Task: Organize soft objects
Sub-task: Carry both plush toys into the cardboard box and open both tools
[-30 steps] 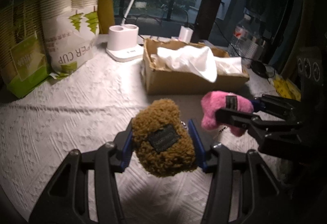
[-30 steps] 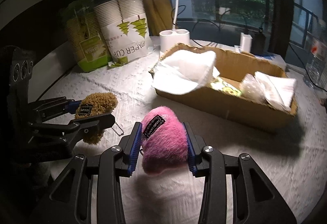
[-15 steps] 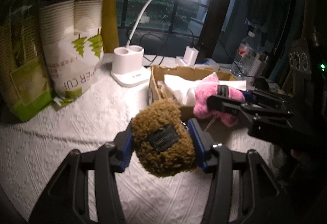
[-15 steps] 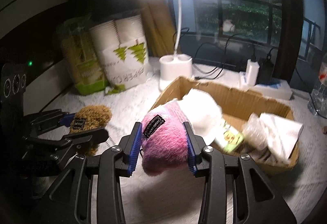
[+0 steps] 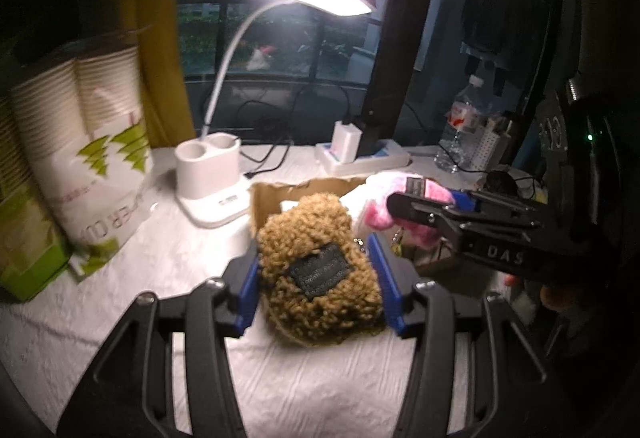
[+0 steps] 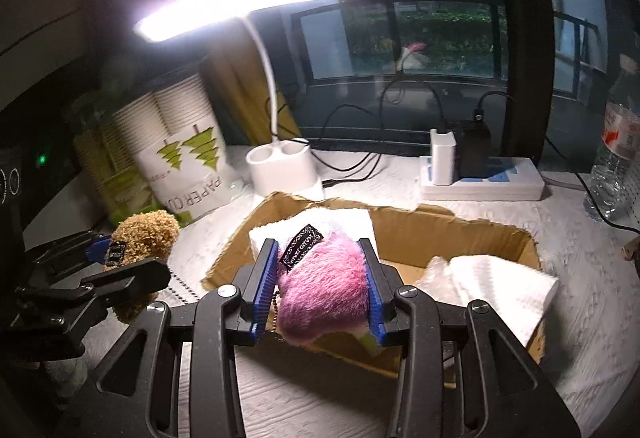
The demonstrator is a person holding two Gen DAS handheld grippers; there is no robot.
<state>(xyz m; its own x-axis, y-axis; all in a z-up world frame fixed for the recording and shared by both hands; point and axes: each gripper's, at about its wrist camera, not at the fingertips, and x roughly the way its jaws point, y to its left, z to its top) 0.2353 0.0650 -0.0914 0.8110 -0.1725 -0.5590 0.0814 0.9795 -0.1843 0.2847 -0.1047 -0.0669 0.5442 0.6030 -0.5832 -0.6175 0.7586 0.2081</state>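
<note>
Both grippers have risen and closed in on the cardboard box (image 6: 460, 234) since a second ago; my left gripper (image 5: 314, 270) clamps the curly brown plush (image 5: 320, 274), my right gripper (image 6: 320, 286) the pink plush (image 6: 324, 290), above the box's near wall; only the right view shows white paper (image 6: 508, 286) inside; desk lamp (image 5: 212, 178) and paper cups (image 5: 92, 150) stand behind.
</note>
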